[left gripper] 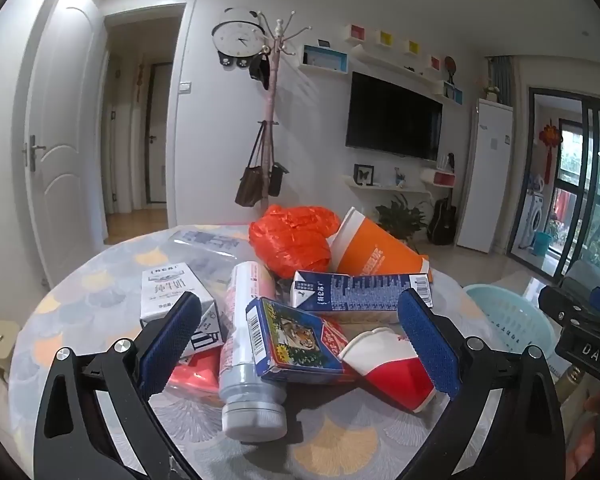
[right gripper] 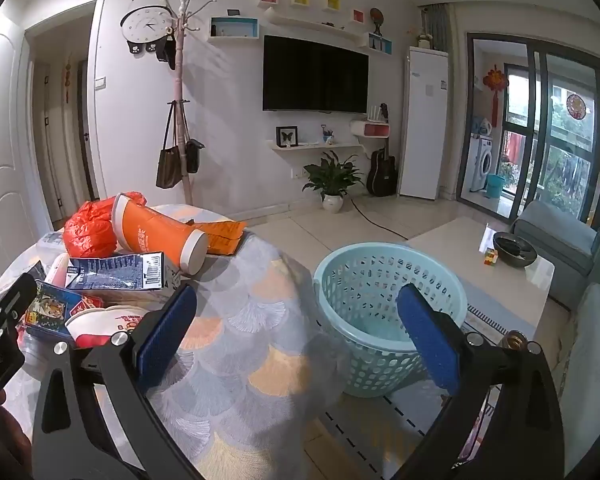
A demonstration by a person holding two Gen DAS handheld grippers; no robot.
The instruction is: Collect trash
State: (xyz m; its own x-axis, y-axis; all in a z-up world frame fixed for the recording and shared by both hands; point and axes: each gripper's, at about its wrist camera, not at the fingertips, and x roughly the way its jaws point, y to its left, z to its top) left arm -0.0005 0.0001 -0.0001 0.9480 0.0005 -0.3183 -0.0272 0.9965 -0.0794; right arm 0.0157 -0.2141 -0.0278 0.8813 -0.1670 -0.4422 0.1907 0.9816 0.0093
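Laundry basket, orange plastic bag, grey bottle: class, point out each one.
Laundry basket [right gripper: 380, 280], right wrist view, perforated inner wall.
Orange plastic bag [left gripper: 290, 238], left wrist view, crumpled middle.
Grey bottle [left gripper: 246, 344], left wrist view, its body.

left gripper [left gripper: 300, 336]: black angular frame, slotted cutouts | fingers [left gripper: 172, 332]: flat, blue textured pads | silver round screws at finger pivots | right gripper [right gripper: 298, 332]: same black frame, blue pads, silver screws | white "DAS" lettering on its black body, brass fitting beside it
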